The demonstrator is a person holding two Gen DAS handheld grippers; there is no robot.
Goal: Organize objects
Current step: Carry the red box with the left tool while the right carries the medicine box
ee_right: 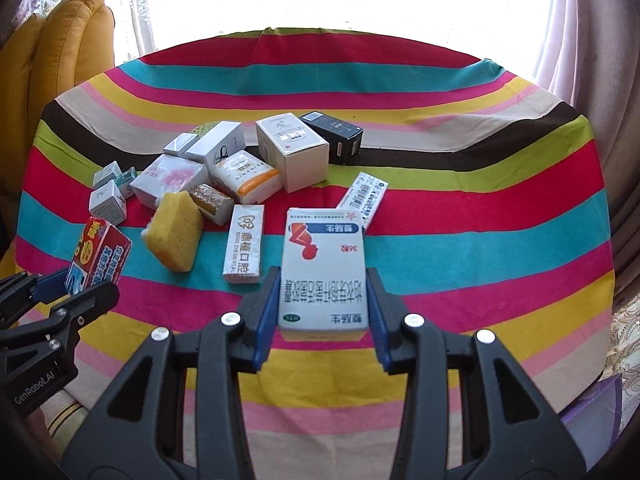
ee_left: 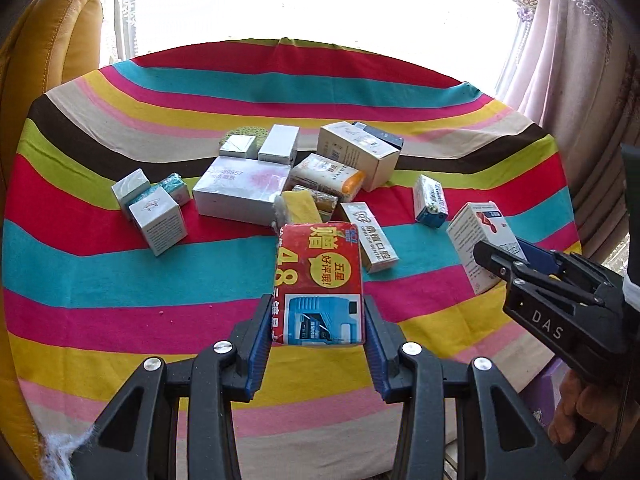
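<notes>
My left gripper is shut on a red box with yellow and white print, held above the striped tablecloth. In the right wrist view that red box shows at the far left with the left gripper closed on it. My right gripper is shut on a white medicine box with a red figure and blue label. The left wrist view shows the same white box at the right, with the right gripper on it.
A cluster of small boxes lies mid-table, with a yellow sponge, a long dental box, a black box and a barcode box. A yellow leather chair stands left, curtains right.
</notes>
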